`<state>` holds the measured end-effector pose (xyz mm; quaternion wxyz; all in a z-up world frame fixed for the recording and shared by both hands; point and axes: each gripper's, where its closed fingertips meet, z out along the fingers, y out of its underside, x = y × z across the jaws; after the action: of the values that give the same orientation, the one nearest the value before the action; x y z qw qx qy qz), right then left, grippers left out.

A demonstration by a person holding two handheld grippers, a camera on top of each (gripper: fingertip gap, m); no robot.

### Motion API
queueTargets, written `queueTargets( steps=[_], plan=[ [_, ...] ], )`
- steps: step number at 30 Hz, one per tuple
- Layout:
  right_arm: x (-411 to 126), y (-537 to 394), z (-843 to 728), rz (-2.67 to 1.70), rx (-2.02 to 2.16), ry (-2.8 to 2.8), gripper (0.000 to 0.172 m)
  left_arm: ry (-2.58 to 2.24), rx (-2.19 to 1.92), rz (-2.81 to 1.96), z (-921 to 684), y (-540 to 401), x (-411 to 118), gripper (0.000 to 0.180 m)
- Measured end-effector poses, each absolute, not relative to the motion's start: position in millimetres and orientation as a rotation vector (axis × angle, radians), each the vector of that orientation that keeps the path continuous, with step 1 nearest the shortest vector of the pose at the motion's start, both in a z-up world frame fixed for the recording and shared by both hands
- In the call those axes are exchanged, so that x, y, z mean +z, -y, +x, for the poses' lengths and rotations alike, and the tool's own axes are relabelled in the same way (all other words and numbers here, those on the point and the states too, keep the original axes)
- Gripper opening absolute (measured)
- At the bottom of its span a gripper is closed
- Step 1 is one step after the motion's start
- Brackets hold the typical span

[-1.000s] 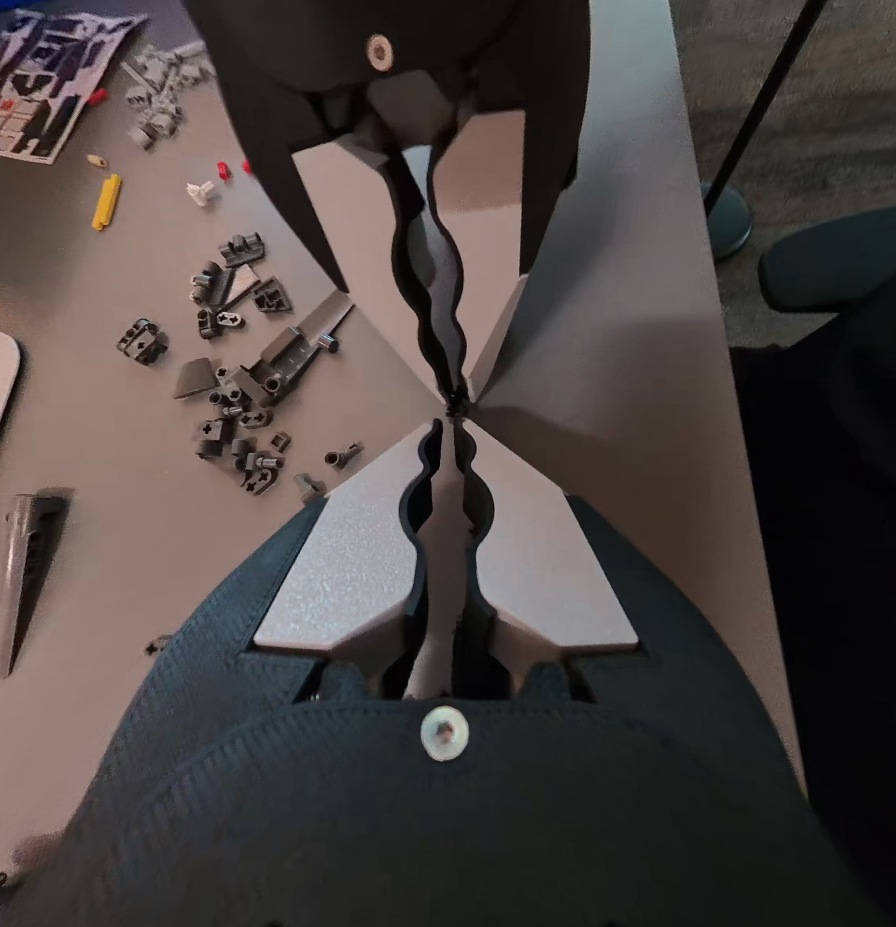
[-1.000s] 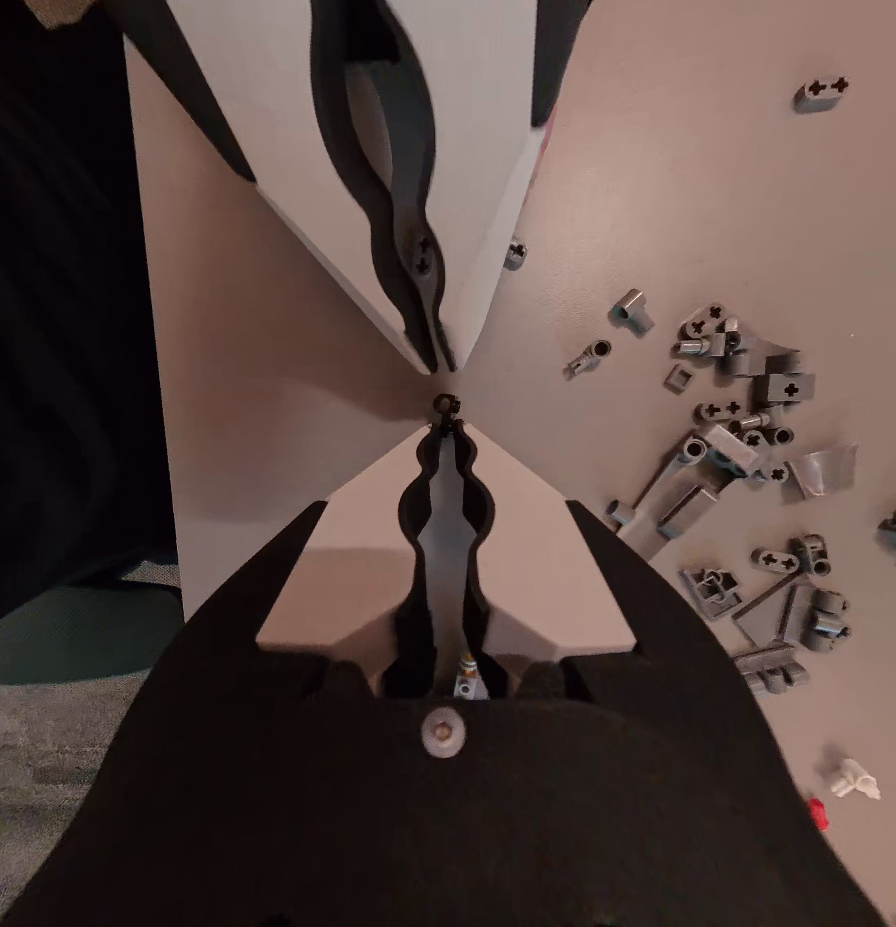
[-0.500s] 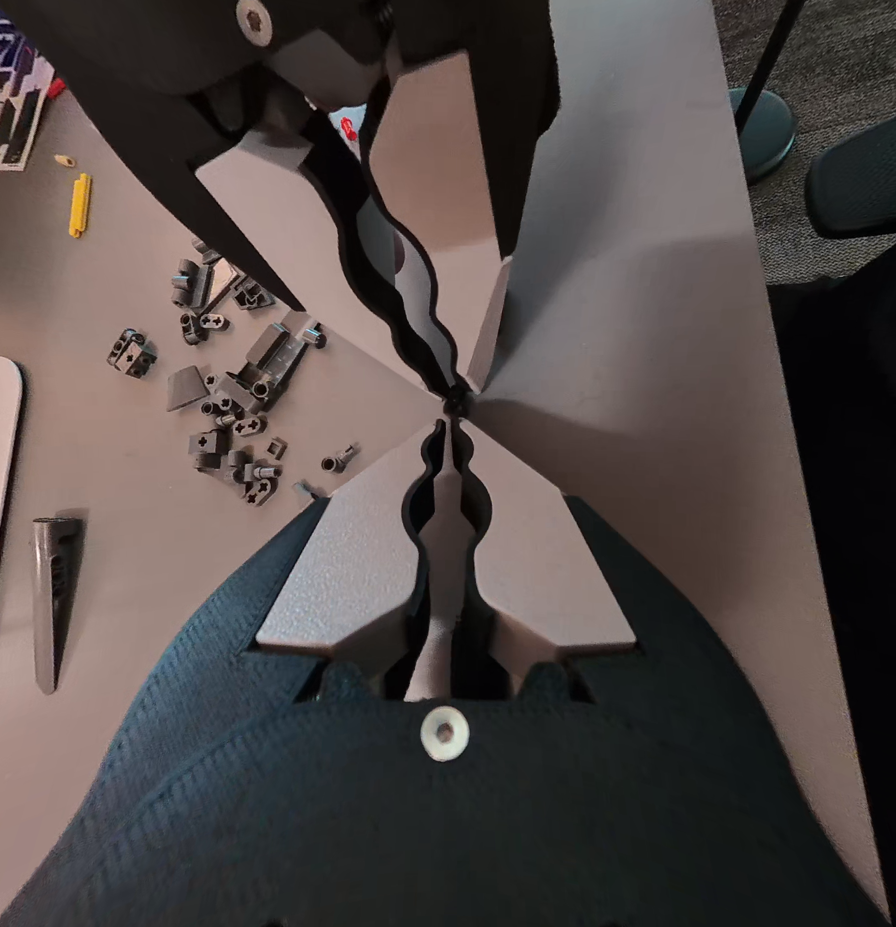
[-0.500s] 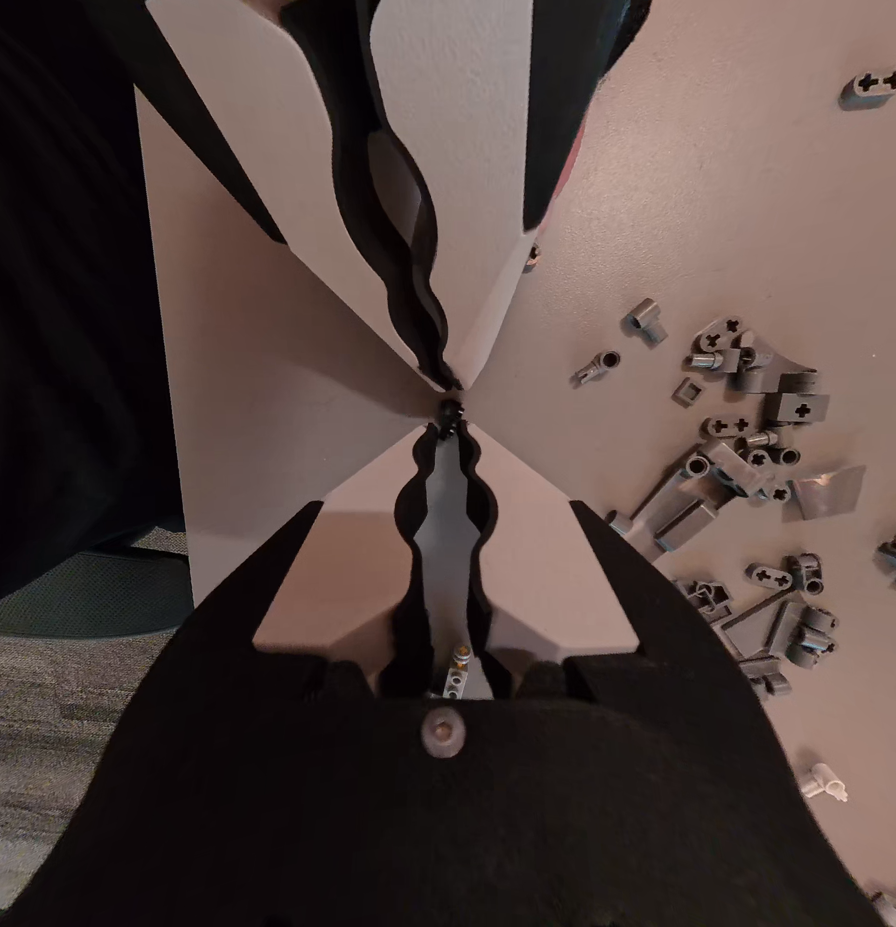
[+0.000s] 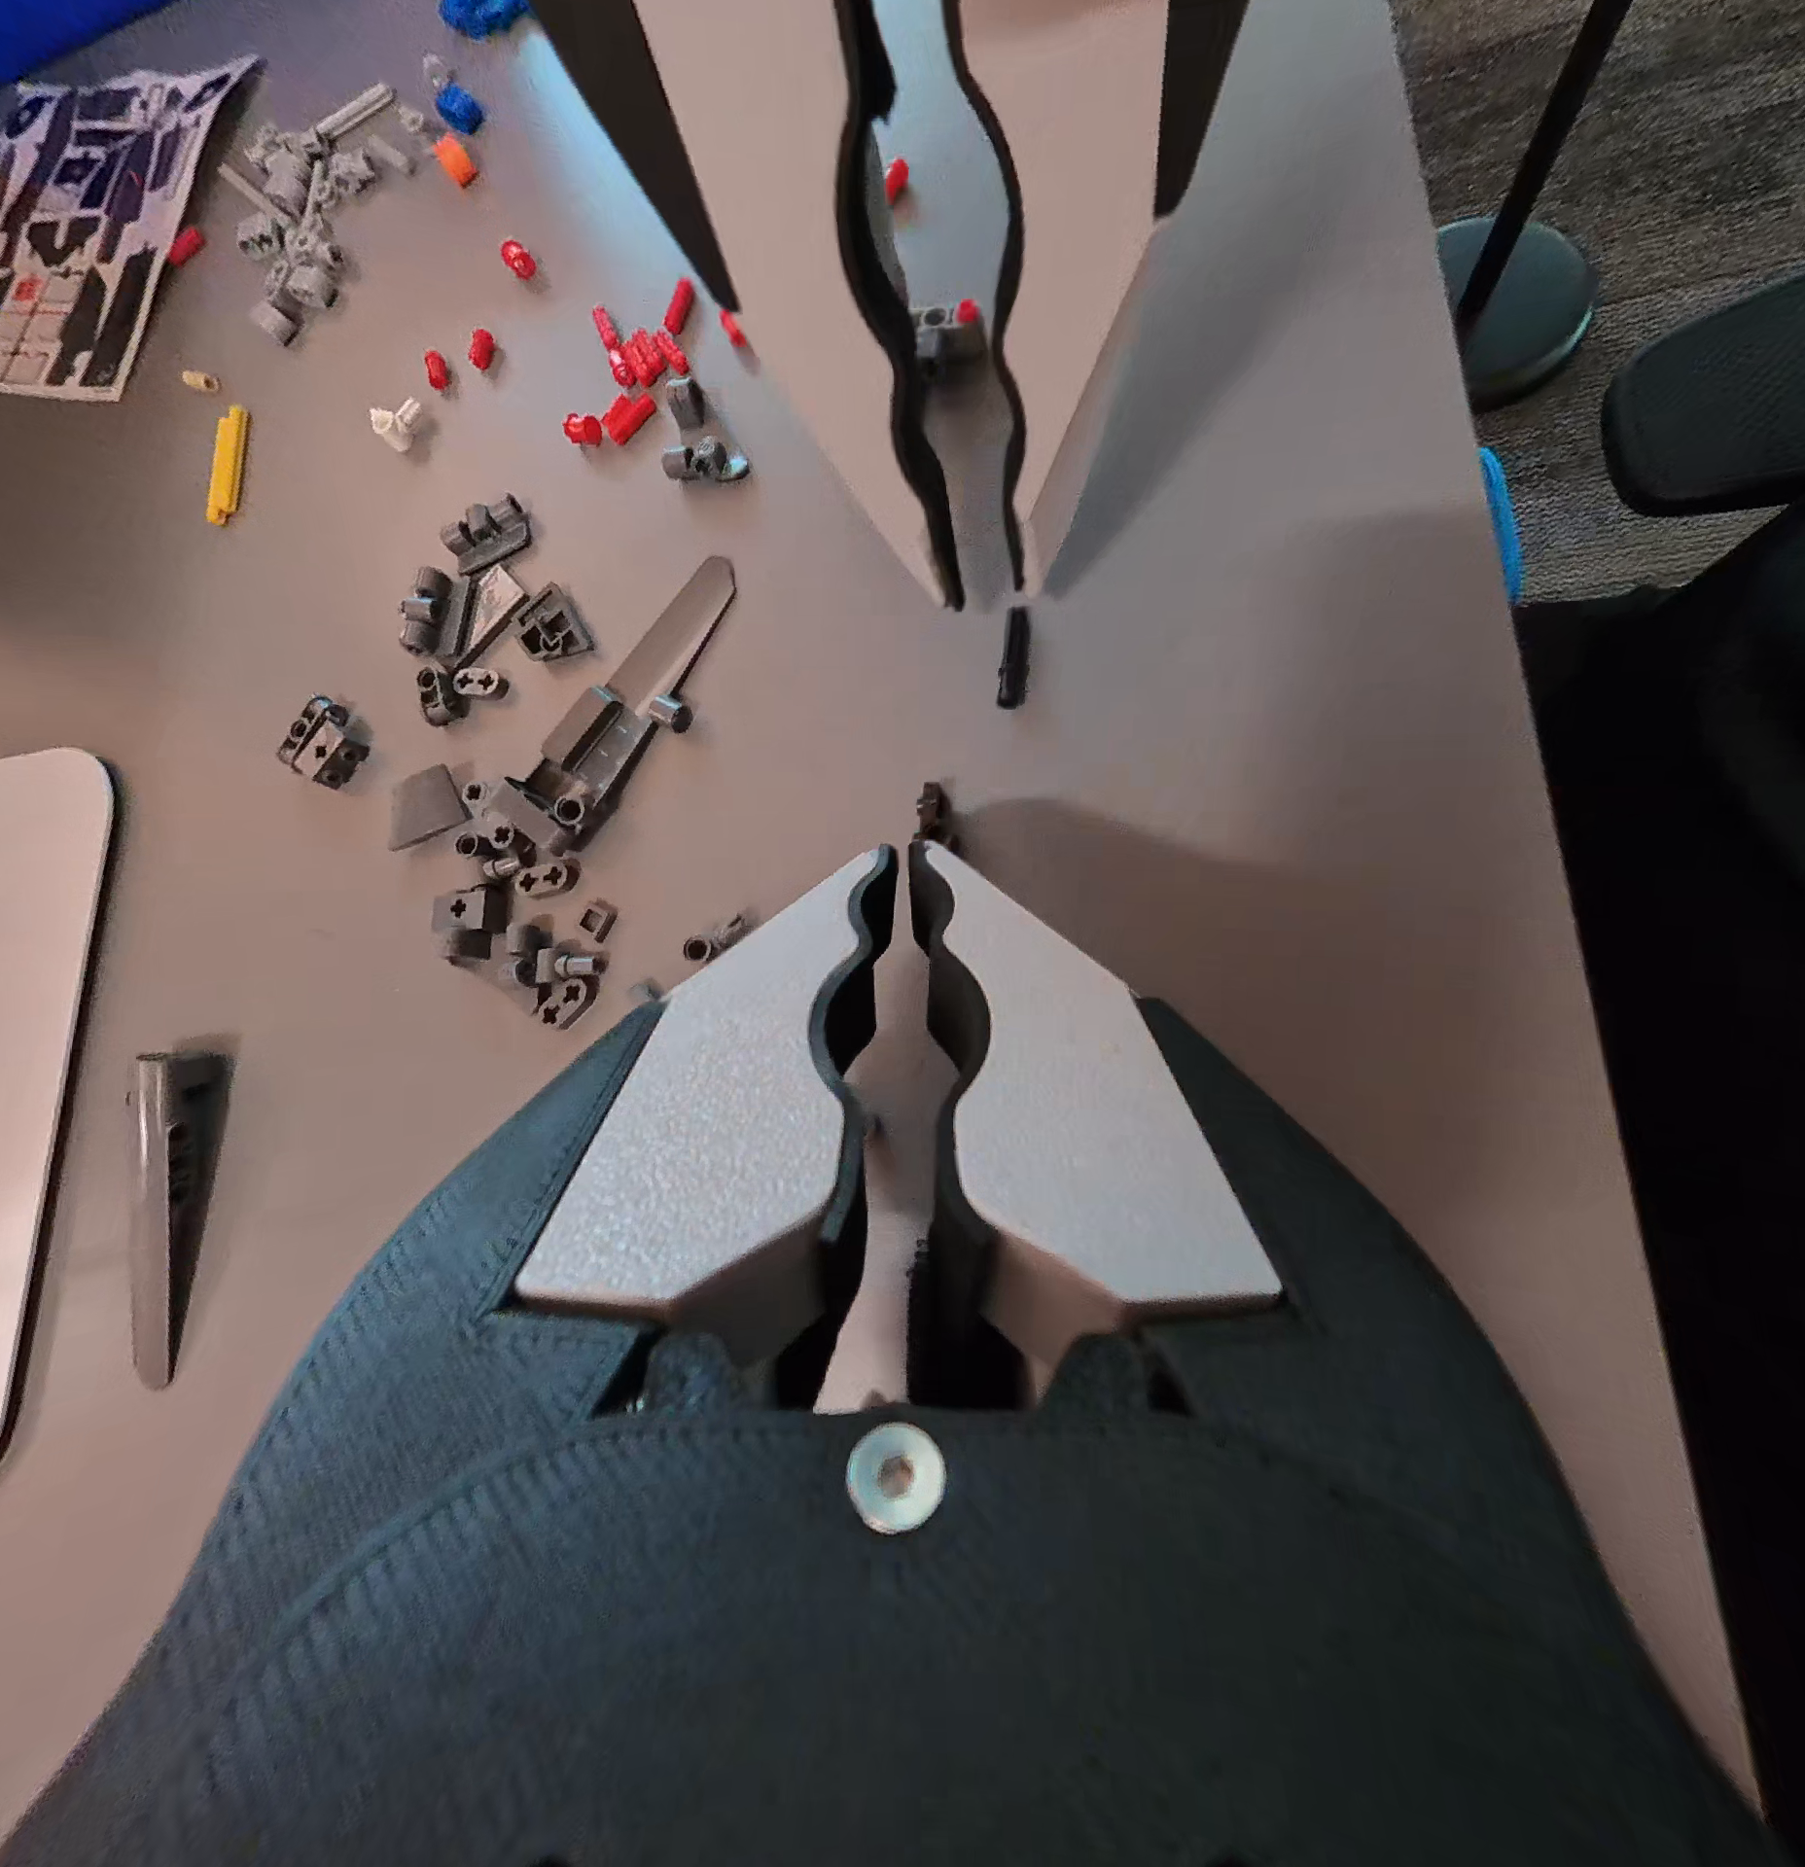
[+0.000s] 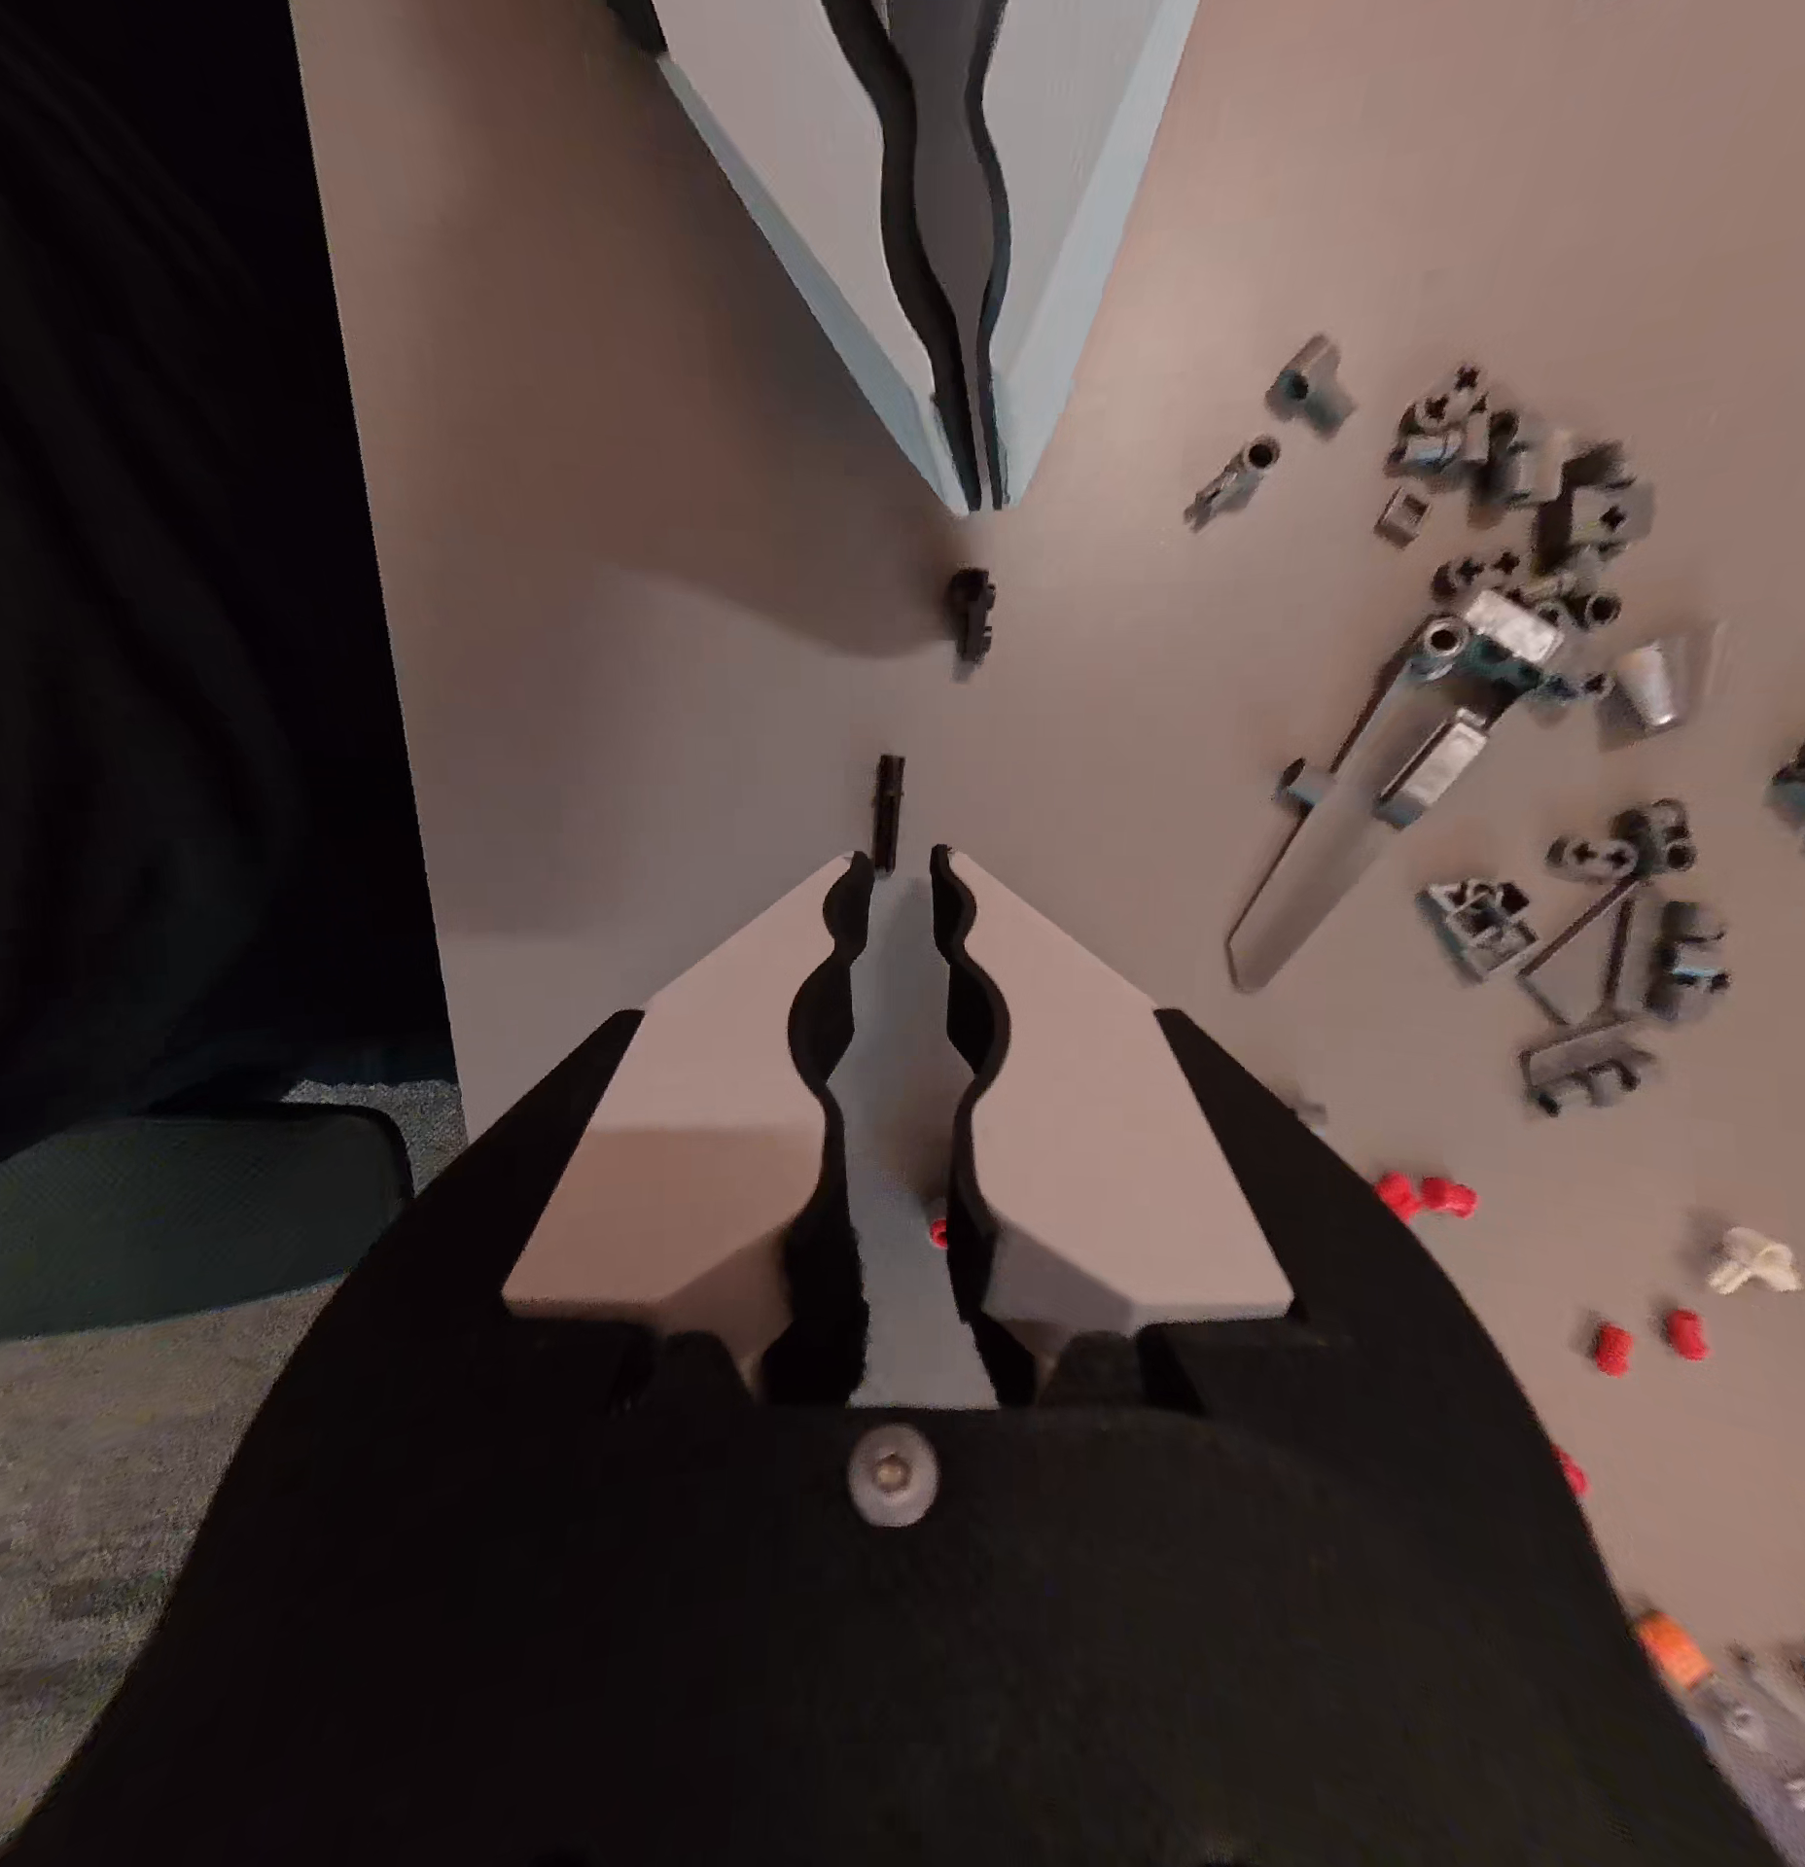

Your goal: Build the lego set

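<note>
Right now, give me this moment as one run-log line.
left gripper: shut, empty | right gripper: open, empty | black pin: on table, at right fingertips | dark connector: near left fingertips

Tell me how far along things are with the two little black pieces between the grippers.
Done: nothing looks joined; the black pin and the short black connector lie apart on the table. In hand: nothing; the right gripper stands slightly open behind the pin, the left gripper shut behind the connector. Left: grey parts and red pins sit loose in piles.
</note>
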<state>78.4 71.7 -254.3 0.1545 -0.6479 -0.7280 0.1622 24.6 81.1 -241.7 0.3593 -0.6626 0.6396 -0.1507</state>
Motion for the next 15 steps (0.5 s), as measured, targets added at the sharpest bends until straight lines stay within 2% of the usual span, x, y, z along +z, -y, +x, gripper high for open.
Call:
queueTargets(
  steps=[7,15],
  plan=[
    [-266,-67,76,-1.872,0.537,1.989,0.001,-1.690,-0.378,-1.672,36,-74,-243,0.001],
    [-264,-69,75,-1.858,0.568,1.935,0.000,-1.755,-0.279,-1.571,53,-67,-245,0.006]
  ],
)
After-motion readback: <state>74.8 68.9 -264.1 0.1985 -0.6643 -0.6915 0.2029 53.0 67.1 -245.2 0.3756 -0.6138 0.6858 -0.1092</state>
